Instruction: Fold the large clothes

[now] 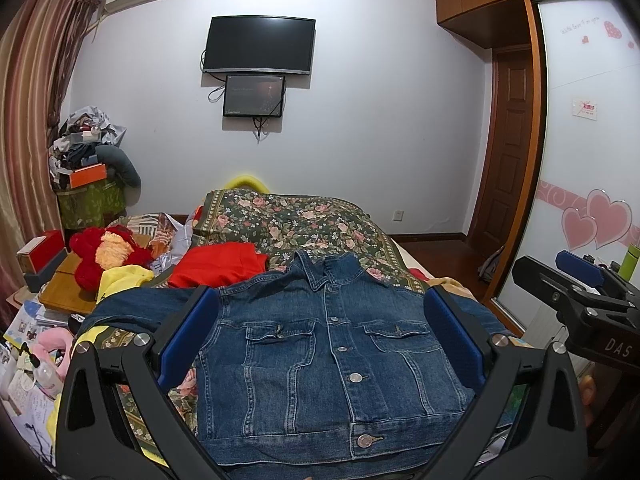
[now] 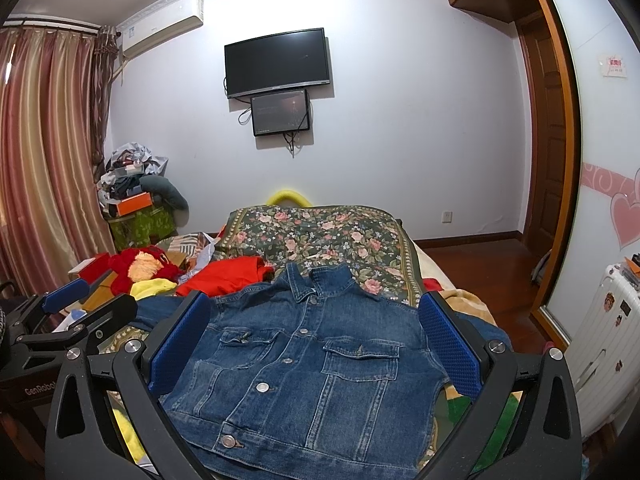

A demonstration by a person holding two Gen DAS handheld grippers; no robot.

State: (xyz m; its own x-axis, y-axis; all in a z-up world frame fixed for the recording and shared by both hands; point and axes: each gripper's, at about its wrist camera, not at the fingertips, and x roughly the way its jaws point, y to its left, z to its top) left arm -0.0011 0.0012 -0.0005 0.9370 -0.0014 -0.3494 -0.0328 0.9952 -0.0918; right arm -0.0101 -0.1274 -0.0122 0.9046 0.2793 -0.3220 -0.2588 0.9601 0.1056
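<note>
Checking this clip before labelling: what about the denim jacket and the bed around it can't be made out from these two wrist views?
- denim jacket sleeves: both views, hidden behind the open left gripper and right gripper fingers.
- Jacket hem: cut off at the bottom edge, both views.
- red garment: type unclear, bunched, partly behind the jacket.
- small screen text: too small.

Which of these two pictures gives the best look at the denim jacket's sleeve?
The left wrist view. There the jacket shows one sleeve stretched out sideways across the bed, past the open claw. In the right wrist view only a short dark strip of that sleeve shows.
</note>
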